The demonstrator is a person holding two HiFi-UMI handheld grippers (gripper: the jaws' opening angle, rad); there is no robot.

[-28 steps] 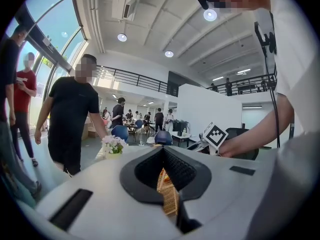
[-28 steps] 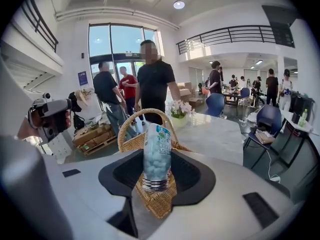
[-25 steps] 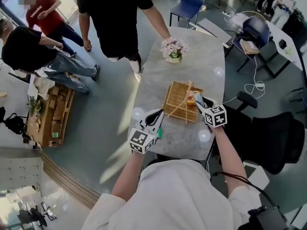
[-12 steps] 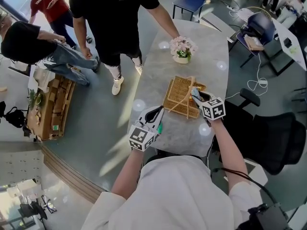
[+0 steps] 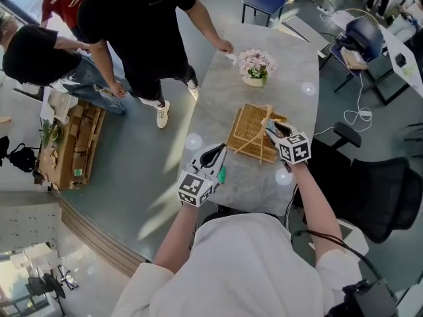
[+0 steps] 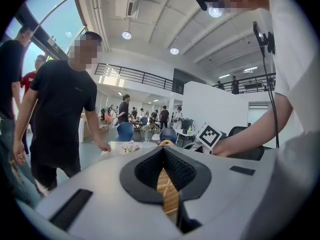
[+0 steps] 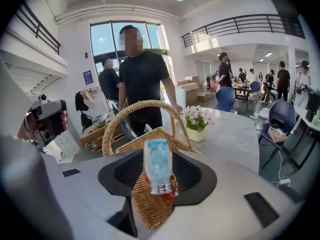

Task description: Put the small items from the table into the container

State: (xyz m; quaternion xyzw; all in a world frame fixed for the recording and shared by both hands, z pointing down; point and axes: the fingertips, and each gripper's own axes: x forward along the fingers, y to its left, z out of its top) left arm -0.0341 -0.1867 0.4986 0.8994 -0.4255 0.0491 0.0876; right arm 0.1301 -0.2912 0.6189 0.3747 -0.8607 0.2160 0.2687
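Your right gripper [image 5: 271, 127] clamps one small blue-and-white packet [image 7: 158, 164] over the near end of the one wicker basket [image 5: 248, 132] on the table [image 5: 291, 65]. Your left gripper [image 5: 215, 154] hovers nearby, jaws together, empty. One flower pot [image 5: 255, 67] stands beyond.

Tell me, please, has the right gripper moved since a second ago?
Yes: the right gripper, gripping a small bottle, edged slightly farther in over the basket.

We note a grey marbled table [image 5: 281, 84] — directly on it sit a handled wicker basket [image 5: 246, 129] and, farther along, a flower pot [image 5: 254, 67].
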